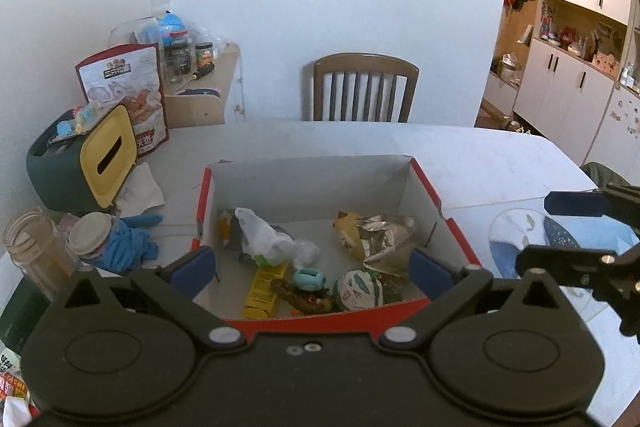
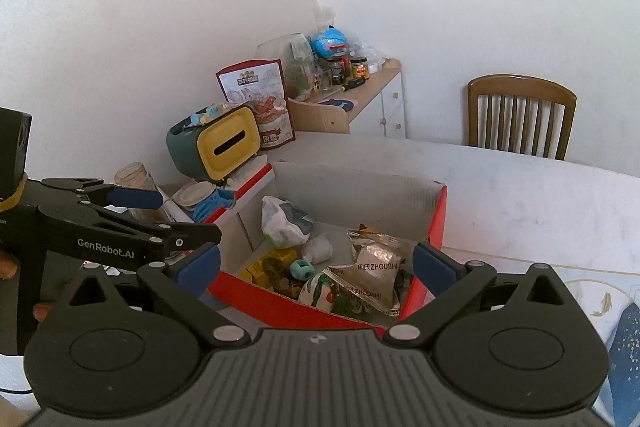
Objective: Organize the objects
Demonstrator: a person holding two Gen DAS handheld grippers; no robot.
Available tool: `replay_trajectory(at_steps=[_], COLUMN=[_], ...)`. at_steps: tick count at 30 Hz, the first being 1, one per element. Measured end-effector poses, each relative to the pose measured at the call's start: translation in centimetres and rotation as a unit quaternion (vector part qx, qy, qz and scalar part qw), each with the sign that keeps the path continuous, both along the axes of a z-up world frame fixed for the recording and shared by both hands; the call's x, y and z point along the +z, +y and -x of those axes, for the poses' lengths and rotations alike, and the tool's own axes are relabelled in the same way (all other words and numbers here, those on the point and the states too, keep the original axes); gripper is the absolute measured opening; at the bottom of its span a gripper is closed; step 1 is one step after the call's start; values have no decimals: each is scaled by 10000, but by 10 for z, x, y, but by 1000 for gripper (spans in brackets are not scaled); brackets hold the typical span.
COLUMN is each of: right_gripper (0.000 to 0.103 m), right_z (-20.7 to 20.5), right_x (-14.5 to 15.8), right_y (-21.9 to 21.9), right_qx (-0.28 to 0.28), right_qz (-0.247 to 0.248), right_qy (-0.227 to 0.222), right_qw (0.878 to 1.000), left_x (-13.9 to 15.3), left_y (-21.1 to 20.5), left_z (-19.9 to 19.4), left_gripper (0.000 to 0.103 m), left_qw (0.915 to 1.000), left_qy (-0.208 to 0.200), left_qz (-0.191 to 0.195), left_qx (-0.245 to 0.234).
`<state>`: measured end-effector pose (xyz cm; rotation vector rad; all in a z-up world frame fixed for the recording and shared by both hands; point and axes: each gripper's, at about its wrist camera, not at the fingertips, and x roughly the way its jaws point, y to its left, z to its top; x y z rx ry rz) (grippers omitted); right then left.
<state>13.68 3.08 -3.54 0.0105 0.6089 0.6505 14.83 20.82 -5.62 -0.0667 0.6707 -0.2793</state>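
Red box (image 1: 460, 239) holds snack packet (image 2: 376, 271), yellow carton (image 1: 264, 287) (1 teal ring too); both grippers gape empty.

The open red cardboard box (image 1: 460, 239) has matt, faintly ribbed white inner walls. In it a crinkled silvery foil snack packet (image 1: 384, 235) glints beside a soft, thin white plastic bag (image 1: 264, 235) and a smooth teal plastic ring toy (image 1: 308, 279). The white desk (image 1: 480, 155) looks smooth and dull, marble-like. Behind it stands a varnished brown wooden chair (image 1: 366, 91). A crumpled blue cloth (image 1: 132, 243) lies limp.
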Motion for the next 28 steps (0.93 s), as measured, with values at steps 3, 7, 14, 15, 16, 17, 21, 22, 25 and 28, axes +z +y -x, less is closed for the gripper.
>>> replay_trajectory(at_steps=[3,7,14,15,16,17,21,22,25,28], right_gripper=[103,103,103,103,103,103,103,103,103,103], right_z=[2,3,6,7,7,8,7,7,3,-2], right_x=[-2,-6,-8,-9,-9,-9,-10,-10,-14,-21], right_y=[-2,-6,-15,-17,-18,-21,-33,-38,-57,-82], right_qx=[-77,-177,-341,-362,-388,-411,-498,-526,-671,-852], right_qz=[-26,-78,-119,-126,-135,-142,-125,-126,-103,-21], right_qy=[17,102,133,133,127,127,112,119,124,145], right_qw=[10000,9998,9993,9992,9991,9990,9986,9985,9976,9963], left_x=[-1,-4,-6,-7,-8,-8,-8,-7,-7,-7], left_y=[0,-1,-3,-4,-5,-6,-11,-12,-17,-23], left_z=[0,0,0,0,0,0,1,2,2,2], left_gripper=[103,103,103,103,103,103,103,103,103,103], left_qw=[10000,9999,9999,9999,9999,9999,9998,9997,9997,9996], left_qy=[0,2,1,11,20,26,16,9,36,132], left_qz=[-56,-103,-119,-123,-132,-143,-204,-231,-234,-202], left_qx=[28,47,-11,-21,-26,-29,-28,-10,36,111])
